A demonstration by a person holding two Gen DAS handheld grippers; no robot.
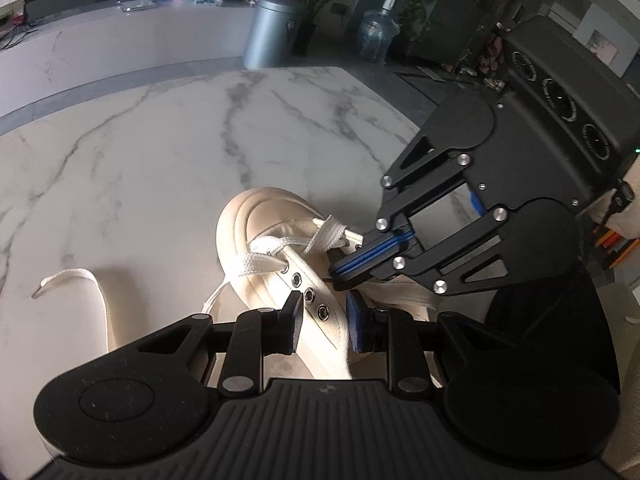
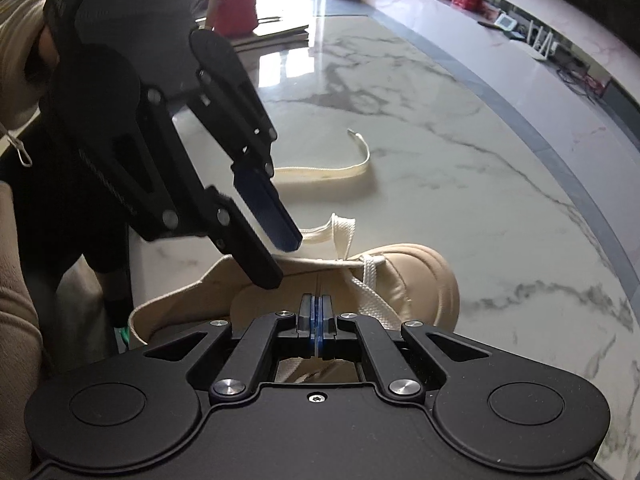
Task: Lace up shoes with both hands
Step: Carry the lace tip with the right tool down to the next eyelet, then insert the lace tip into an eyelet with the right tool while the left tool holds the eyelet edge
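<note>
A cream shoe (image 1: pixel 256 216) (image 2: pixel 420 280) lies on the marble table (image 1: pixel 160 160), toe pointing away. White lace (image 1: pixel 264 258) crosses its front eyelets only. One loose lace end (image 1: pixel 80 276) (image 2: pixel 320 172) trails over the table to the left of the shoe. My left gripper (image 1: pixel 325 322) (image 2: pixel 282 264) is shut on the shoe's eyelet flap (image 1: pixel 320 300), which fills the gap between its pads. My right gripper (image 1: pixel 338 274) (image 2: pixel 316 300) is shut, blue pads together, its tip over the tongue beside the laced part. Nothing shows between its pads.
A grey metal bin (image 1: pixel 268 32) and a water bottle (image 1: pixel 374 36) stand on the floor beyond the table's far edge. A red pot (image 2: pixel 234 12) sits at the table's far end. A beige sleeve (image 2: pixel 16 320) shows at the left edge.
</note>
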